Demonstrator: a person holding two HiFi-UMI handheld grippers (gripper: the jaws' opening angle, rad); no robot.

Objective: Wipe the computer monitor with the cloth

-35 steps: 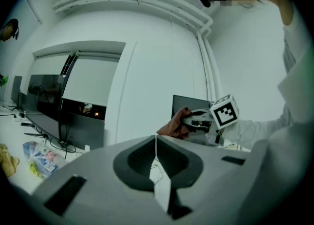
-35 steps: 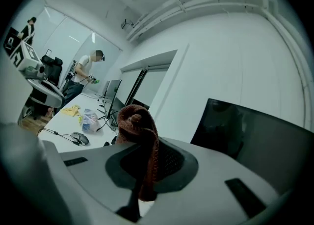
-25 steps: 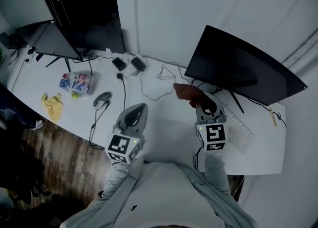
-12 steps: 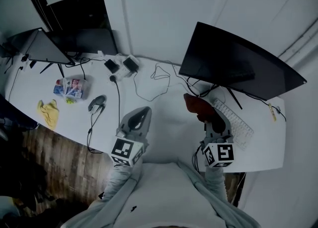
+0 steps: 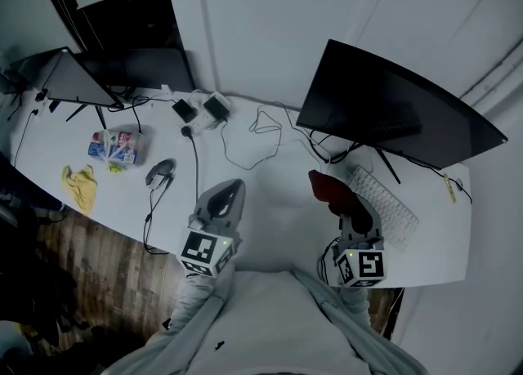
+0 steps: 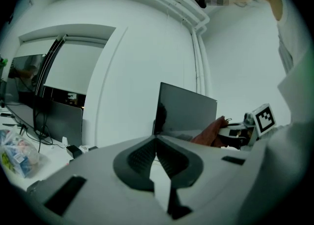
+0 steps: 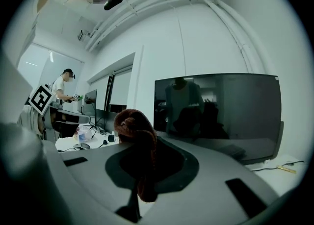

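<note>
Right now the cloth (image 5: pixel 328 188) sits bunched in your right gripper (image 5: pixel 346 205), whose jaws are clamped on it, in front of the monitor (image 5: pixel 392 116) and short of its screen. Only a wad pokes past the tips, so pressing hard could, I judge, let bare jaw scrape the glass or rock the monitor back. The keyboard (image 5: pixel 384 206) just below the monitor could snag a trailing edge. Your left gripper (image 5: pixel 229 195), closed on nothing, hangs well left of the monitor.

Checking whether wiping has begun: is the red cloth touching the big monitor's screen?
Apart. The head view shows the cloth, clamped in the right gripper, with a stretch of white desk visible between it and the monitor.
</note>
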